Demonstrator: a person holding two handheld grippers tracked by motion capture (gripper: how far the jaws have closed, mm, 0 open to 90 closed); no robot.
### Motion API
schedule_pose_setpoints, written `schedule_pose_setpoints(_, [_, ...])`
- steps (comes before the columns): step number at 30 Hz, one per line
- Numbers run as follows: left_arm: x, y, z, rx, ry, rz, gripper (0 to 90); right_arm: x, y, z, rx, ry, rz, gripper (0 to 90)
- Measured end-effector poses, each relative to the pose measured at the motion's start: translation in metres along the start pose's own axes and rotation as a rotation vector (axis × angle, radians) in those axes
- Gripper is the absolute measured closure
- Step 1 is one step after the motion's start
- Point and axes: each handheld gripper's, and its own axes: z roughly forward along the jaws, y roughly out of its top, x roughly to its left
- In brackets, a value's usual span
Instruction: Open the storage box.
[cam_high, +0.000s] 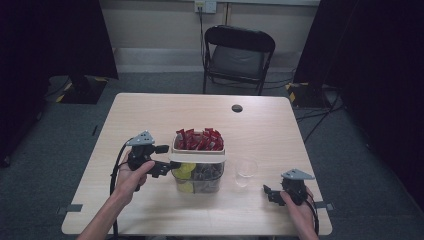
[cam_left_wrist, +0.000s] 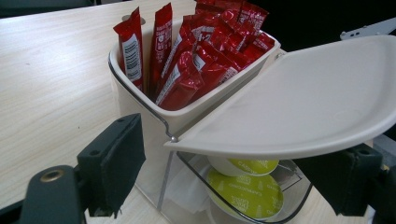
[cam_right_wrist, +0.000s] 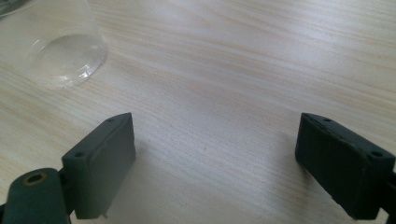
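A clear organiser box (cam_high: 198, 186) stands mid-table, its back bin packed with upright red sachets (cam_high: 199, 139) (cam_left_wrist: 196, 56). A cream lid (cam_high: 197, 156) (cam_left_wrist: 303, 102) covers the front compartment, which holds yellow-green capsules (cam_high: 185, 172) (cam_left_wrist: 247, 191). My left gripper (cam_high: 163, 161) (cam_left_wrist: 229, 172) is open at the box's left side, its jaws spread either side of the lid's edge and front corner. My right gripper (cam_high: 269, 192) (cam_right_wrist: 222, 163) is open over bare wood near the front right. A clear plastic cup (cam_high: 246, 171) (cam_right_wrist: 60, 42) stands between the box and the right gripper.
The wooden table (cam_high: 150, 115) has a dark round cable hole (cam_high: 237, 108) near its far edge. A black folding chair (cam_high: 239, 56) stands behind the table. Dark curtains hang on both sides, and cables run across the grey floor.
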Motion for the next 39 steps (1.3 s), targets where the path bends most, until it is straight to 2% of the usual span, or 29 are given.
schedule_pose_setpoints(3, [0.001,0.001,-0.001,-0.01,-0.009,-0.006,17.0,0.0,0.0,0.0,0.0,0.0,0.0,11.6])
schedule_pose_setpoints(10, [0.002,0.01,-0.005,-0.011,0.003,0.009,16.8,0.0,0.0,0.0,0.0,0.0,0.0,11.6])
schedule_pose_setpoints(16, [0.005,0.013,-0.007,-0.027,-0.011,-0.011,16.4,0.0,0.0,0.0,0.0,0.0,0.0,11.6])
schedule_pose_setpoints(21, [0.006,0.017,-0.01,-0.027,-0.003,-0.006,16.5,0.0,0.0,0.0,0.0,0.0,0.0,11.6])
schedule_pose_setpoints(24, [0.007,0.019,-0.009,-0.041,-0.011,-0.016,16.3,0.0,0.0,0.0,0.0,0.0,0.0,11.6])
schedule_pose_setpoints(35, [0.016,0.022,-0.008,-0.041,-0.015,-0.033,17.0,0.0,0.0,0.0,0.0,0.0,0.0,11.6])
schedule_pose_setpoints(39, [0.016,0.025,-0.008,-0.047,-0.015,-0.026,17.6,0.0,0.0,0.0,0.0,0.0,0.0,11.6])
